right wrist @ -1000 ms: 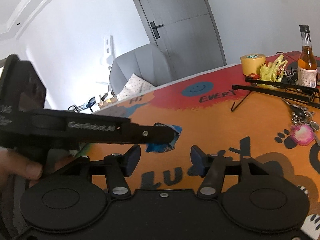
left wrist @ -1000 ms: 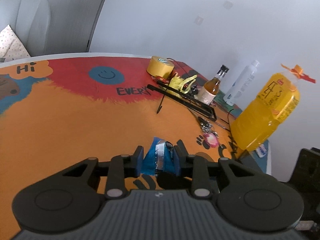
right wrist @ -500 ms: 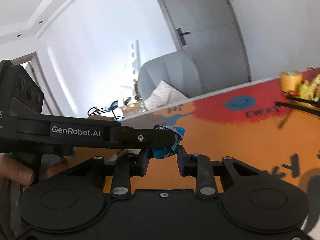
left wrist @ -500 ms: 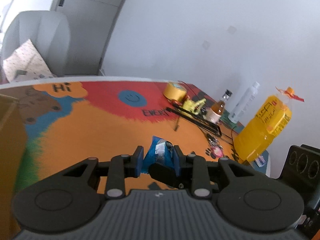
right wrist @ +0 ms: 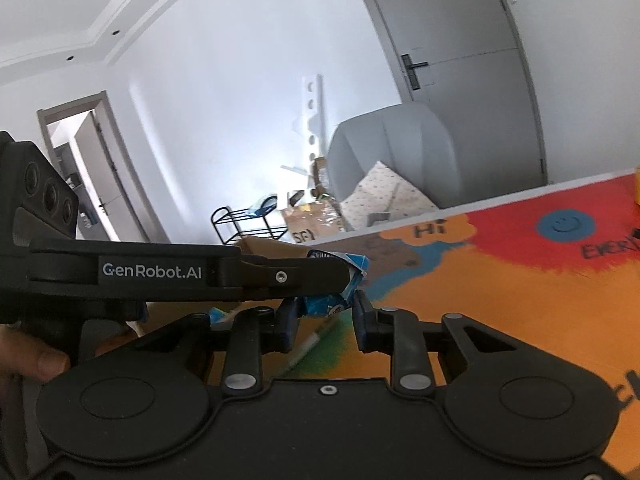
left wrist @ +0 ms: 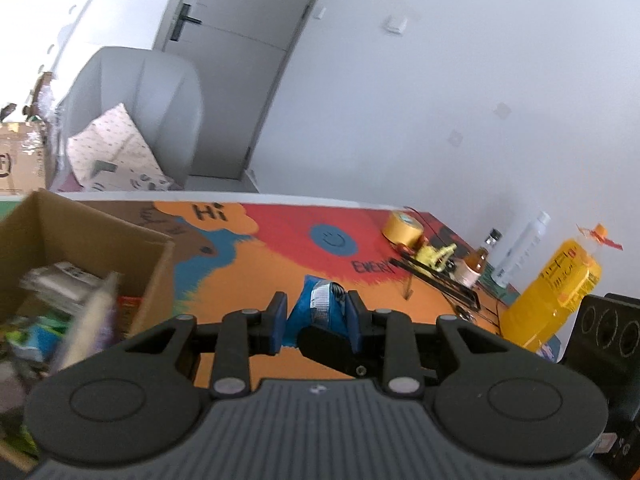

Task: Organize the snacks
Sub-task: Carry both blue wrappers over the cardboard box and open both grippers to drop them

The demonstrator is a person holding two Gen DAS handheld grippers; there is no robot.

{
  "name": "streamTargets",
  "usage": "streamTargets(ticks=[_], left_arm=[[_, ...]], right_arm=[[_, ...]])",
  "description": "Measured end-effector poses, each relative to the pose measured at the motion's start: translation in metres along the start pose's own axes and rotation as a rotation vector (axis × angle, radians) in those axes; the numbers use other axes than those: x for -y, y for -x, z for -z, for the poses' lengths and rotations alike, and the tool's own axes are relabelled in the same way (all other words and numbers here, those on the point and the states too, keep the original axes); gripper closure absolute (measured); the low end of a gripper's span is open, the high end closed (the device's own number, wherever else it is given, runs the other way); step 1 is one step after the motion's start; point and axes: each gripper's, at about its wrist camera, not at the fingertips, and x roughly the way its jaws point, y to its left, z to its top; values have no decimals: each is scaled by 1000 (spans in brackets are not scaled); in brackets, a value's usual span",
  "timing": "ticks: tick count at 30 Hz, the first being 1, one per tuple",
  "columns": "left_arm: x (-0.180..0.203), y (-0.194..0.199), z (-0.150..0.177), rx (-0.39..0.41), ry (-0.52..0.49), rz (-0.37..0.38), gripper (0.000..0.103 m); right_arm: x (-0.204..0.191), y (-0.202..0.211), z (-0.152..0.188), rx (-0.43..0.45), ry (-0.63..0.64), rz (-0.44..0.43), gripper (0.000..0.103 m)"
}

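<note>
Blue snack packet (left wrist: 316, 312) upright, airborne, beside open cardboard box (left wrist: 160, 276)

Snack packet (left wrist: 316, 308): glossy blue foil-like film, crinkled. Cardboard box (left wrist: 92, 236): matt brown corrugated paperboard. Table cover (left wrist: 280, 264): smooth printed sheet, low sheen. Both grippers: matt black plastic; left gripper (left wrist: 317, 318) has a ribbed housing. Orange bottle (left wrist: 552, 292): probably clear glossy plastic.

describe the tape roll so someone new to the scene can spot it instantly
Start from the colourful printed table and follow its far edge toward the white wall. Past the blue smiley face, the tape roll lies flat beside the yellow clutter. It is the only squat yellow ring with a hole; the bottles nearby stand tall.
</note>
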Motion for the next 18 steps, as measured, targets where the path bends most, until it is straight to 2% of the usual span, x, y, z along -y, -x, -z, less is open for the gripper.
streamTargets(ticks=[18], left_arm=[[-70, 55, -28, 69, 45, -76, 73]], right_arm=[[-71, -51, -24, -24, 61, -95, 77]])
